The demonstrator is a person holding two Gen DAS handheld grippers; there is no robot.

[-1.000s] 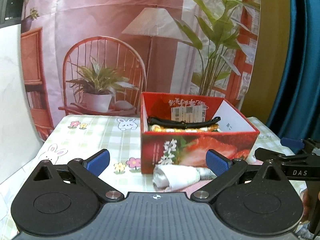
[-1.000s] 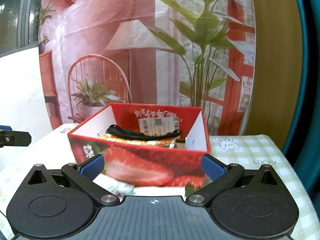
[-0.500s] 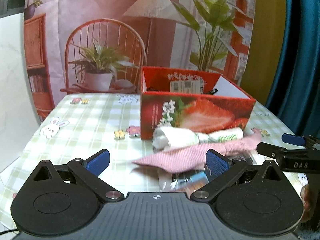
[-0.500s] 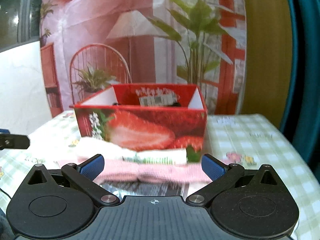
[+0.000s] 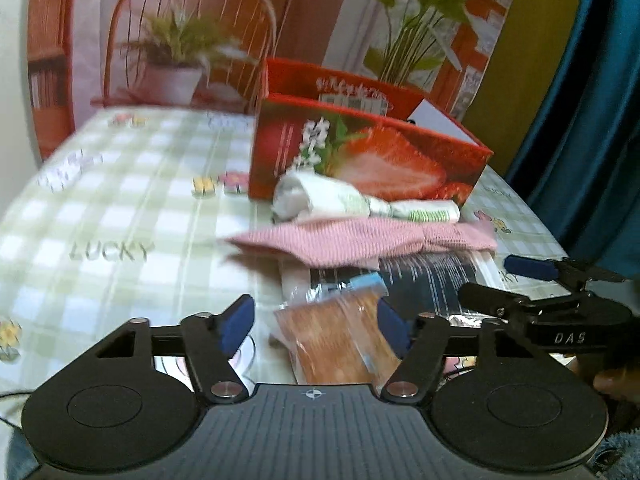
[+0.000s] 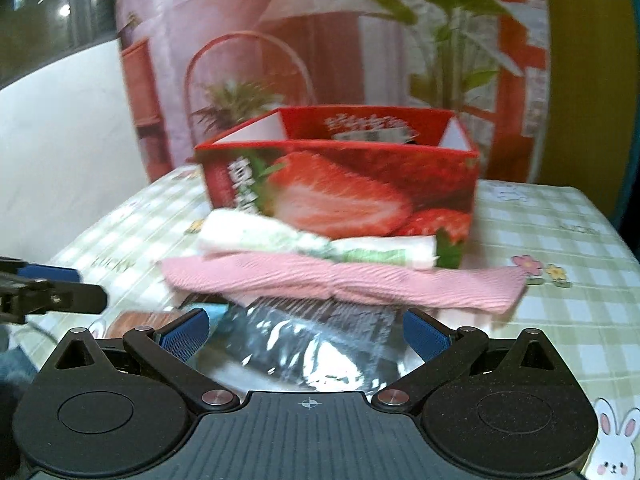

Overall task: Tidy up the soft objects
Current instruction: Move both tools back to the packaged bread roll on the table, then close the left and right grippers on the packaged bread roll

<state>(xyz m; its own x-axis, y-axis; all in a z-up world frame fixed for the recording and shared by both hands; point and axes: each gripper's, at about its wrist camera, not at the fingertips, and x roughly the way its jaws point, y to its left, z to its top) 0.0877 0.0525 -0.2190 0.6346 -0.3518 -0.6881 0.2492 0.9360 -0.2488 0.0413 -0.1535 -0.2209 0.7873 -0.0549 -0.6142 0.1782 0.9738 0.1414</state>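
A red strawberry box (image 5: pixel 360 148) stands on the checked tablecloth; it also shows in the right wrist view (image 6: pixel 340 188). In front of it lie a rolled white-and-green cloth (image 5: pixel 352 202) (image 6: pixel 304 242) and a pink knitted cloth (image 5: pixel 360 240) (image 6: pixel 344 284). Nearer lie an orange snack packet (image 5: pixel 340 340) and a silver-and-black foil packet (image 5: pixel 436 276) (image 6: pixel 312 340). My left gripper (image 5: pixel 316 328) is open, its blue pads either side of the orange packet. My right gripper (image 6: pixel 304 330) is open over the foil packet.
The table's checked cloth (image 5: pixel 120 220) stretches to the left. A printed backdrop (image 5: pixel 192 40) hangs behind the table and a blue curtain (image 5: pixel 592 100) hangs at the right. The right gripper's fingers (image 5: pixel 528 268) show at the right of the left wrist view.
Both grippers have dropped lower and pulled back from the box. The cloths and packets in front of the box have come into view. Both stay open.
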